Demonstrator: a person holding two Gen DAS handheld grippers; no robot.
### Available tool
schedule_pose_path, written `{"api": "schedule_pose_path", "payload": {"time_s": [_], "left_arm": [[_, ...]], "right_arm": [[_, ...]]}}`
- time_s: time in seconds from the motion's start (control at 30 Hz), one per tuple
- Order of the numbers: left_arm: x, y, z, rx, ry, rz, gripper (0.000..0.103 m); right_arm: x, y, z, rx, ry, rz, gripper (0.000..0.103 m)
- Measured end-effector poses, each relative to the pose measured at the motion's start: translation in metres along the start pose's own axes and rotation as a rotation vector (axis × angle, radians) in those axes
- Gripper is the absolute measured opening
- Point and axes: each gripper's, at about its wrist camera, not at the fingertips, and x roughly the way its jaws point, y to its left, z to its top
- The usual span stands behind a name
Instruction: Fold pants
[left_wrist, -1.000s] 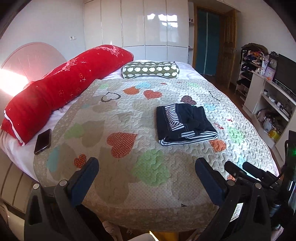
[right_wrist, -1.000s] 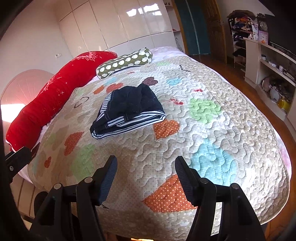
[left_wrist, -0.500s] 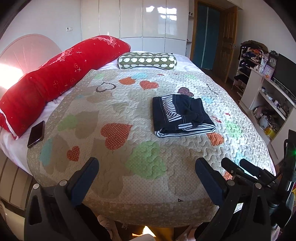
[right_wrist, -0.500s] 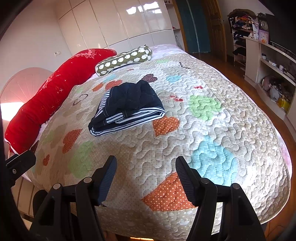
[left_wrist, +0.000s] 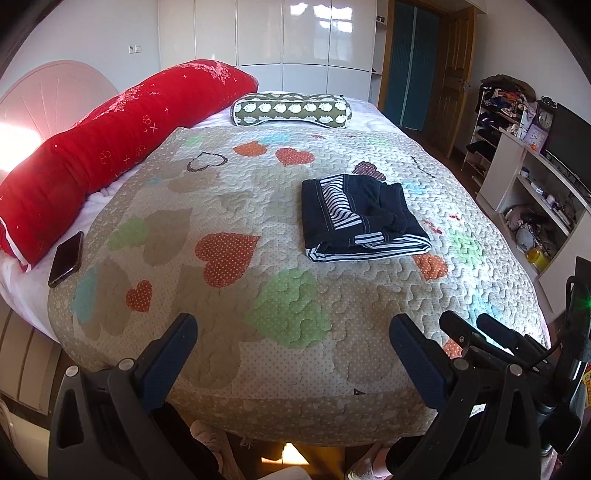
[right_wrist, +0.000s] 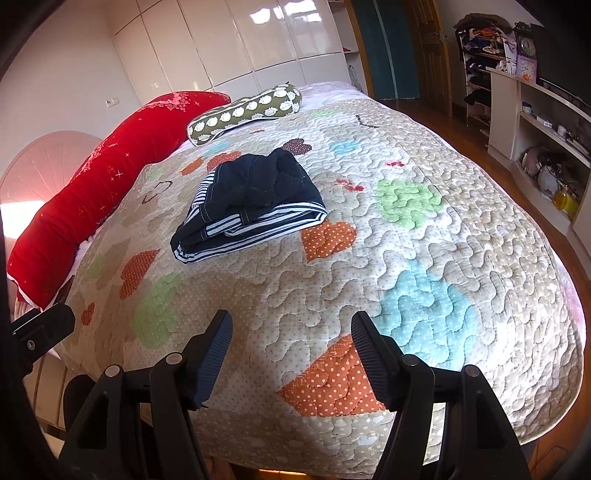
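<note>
Pants (left_wrist: 360, 218) lie folded mid-quilt (left_wrist: 295, 314), far from both my grippers. Left gripper (left_wrist: 293, 334) and right gripper (right_wrist: 291, 332) gape wide, empty. Only left view shows a phone (left_wrist: 66, 257) far left.

The right gripper (right_wrist: 291, 343) hangs over the near edge of the quilt (right_wrist: 424, 236), its jaws spread wide with nothing between them. Well beyond it, folded dark pants (right_wrist: 255, 188) with striped lining lie on the quilt. A red pillow (right_wrist: 99, 195) and a green patterned cushion (right_wrist: 245, 110) sit farther back.
</note>
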Motion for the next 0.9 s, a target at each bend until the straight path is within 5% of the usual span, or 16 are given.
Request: {"api": "schedule_pose_path", "payload": {"time_s": [0.43, 0.9], "left_arm": [[-0.012, 0.008, 0.007, -0.028, -0.019, -0.010, 0.103], [0.027, 0.015, 0.011, -0.059, 0.094, 0.018, 0.103]], "right_arm": [[-0.011, 0.011, 0.004, -0.028, -0.013, 0.003, 0.072], [0.011, -0.001, 0.014, -0.018, 0.033, 0.000, 0.073]]}}
